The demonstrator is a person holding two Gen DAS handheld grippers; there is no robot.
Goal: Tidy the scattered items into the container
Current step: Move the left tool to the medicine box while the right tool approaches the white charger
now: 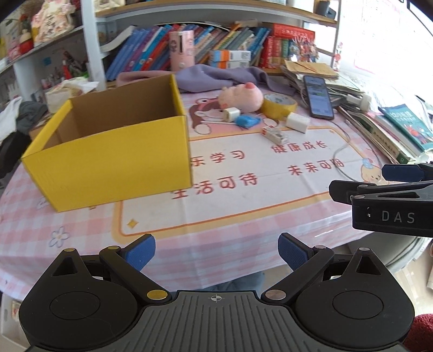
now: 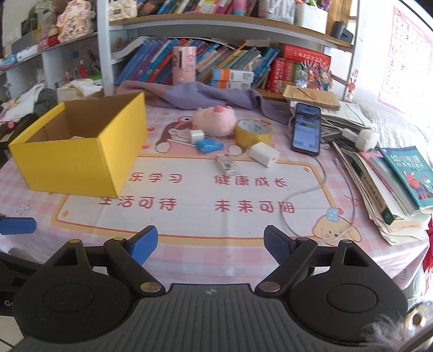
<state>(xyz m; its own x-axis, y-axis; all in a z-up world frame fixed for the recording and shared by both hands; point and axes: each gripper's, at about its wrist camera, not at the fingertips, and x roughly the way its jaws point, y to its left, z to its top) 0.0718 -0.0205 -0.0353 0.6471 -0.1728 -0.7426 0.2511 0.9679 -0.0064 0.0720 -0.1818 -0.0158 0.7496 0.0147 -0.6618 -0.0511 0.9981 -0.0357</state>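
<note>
Right wrist view: corrugated yellow cardboard box [image 2: 81, 151]; fluffy pink plush [image 2: 215, 119]; both grippers' ribbed blue jaws spread, empty.

A table [image 2: 189, 243] under a pink checked cloth with a cartoon print fills the middle of both views. Behind it, at twelve o'clock, white shelves [image 2: 216, 23] with wooden boards hold rows of leaning books [image 2: 162, 59], and more shelves [image 2: 40, 51] at ten o'clock carry small ornaments. Strong daylight washes out the wall [image 2: 406, 54] at two o'clock, where a pink chart hangs.
</note>
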